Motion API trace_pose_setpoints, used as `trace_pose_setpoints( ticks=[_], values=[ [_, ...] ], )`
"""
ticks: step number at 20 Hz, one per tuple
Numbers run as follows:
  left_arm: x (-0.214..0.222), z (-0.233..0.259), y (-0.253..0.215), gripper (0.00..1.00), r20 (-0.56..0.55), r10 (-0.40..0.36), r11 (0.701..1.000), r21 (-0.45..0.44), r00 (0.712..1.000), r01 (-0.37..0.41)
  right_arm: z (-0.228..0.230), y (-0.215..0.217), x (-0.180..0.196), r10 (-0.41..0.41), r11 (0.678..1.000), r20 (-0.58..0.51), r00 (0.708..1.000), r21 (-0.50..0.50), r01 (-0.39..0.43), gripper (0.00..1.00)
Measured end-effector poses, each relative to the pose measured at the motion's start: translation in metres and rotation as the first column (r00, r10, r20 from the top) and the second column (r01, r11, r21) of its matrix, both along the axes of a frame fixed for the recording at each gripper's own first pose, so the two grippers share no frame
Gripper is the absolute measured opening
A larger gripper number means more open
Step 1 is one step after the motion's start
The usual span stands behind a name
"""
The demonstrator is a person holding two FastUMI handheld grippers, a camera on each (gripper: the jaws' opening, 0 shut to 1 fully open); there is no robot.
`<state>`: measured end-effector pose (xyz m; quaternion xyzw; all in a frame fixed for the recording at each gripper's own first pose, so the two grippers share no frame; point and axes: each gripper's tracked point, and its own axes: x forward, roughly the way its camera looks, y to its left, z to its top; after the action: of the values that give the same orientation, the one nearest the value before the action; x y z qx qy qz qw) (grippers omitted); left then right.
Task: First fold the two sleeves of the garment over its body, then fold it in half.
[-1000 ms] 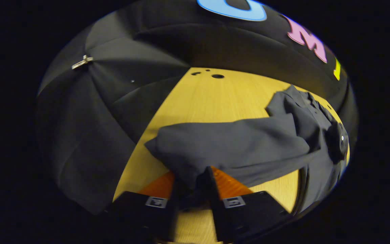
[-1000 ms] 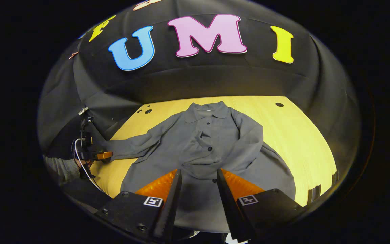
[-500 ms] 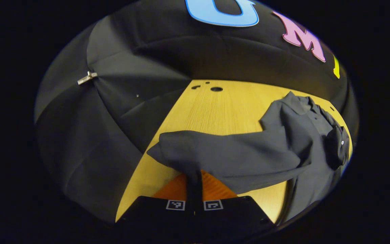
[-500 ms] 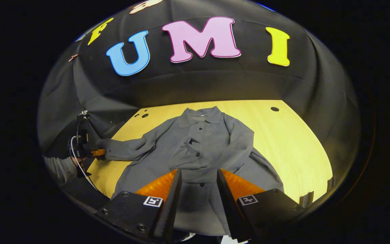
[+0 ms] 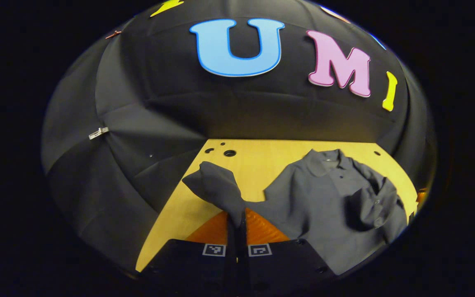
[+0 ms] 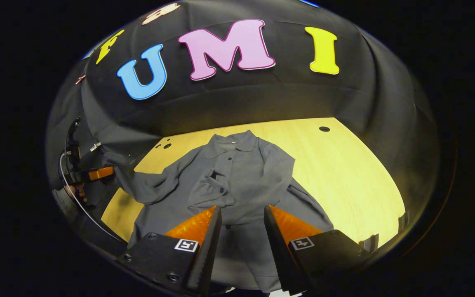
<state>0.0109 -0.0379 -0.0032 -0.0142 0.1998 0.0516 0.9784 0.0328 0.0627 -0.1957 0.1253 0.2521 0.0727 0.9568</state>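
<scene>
Black cloth walls close in the booth behind and to the left of a light wooden table (image 6: 357, 173), whose bare top is seen as a wide strip at the right of the right gripper view and as a narrower wedge at the lower left of the left gripper view. Small round holes (image 5: 229, 153) are set near the table's far left corner, and one more hole (image 6: 324, 129) near its far right edge.

A grey button-front garment (image 6: 241, 181) is laid on the table with its collar toward the far wall. In the right gripper view one sleeve (image 6: 278, 165) is seen folded over the body at centre frame, while the other sleeve (image 6: 138, 185) is raised off the table toward the left edge of the frame. Its cuff is held there by the left gripper (image 6: 107, 171), with a hand (image 6: 74, 192) partly visible behind it.

In the left gripper view, that sleeve (image 5: 221, 189) is seen pinched between the fingers, which are pressed together at bottom centre; the cloth rises above them and sags toward the body at the right.

The right gripper (image 6: 241, 225) is held above the garment's lower half, its fingers spread apart with nothing between them.
</scene>
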Motion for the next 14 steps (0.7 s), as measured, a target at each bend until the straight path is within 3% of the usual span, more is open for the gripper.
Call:
trace_pose_setpoints(
  ticks=[5,14],
  values=[
    [0.006,0.023,-0.067,0.06,0.0,-0.09,0.995,-0.043,0.996,0.09,-0.005,-0.026,0.0,-0.037,0.999,0.0,0.999,0.017,0.037,0.66],
    [0.011,0.012,-0.204,0.04,-0.047,-0.294,0.956,0.012,0.955,0.295,-0.016,-0.08,-0.012,-0.094,0.995,-0.019,0.995,0.027,0.095,0.66]
  ],
)
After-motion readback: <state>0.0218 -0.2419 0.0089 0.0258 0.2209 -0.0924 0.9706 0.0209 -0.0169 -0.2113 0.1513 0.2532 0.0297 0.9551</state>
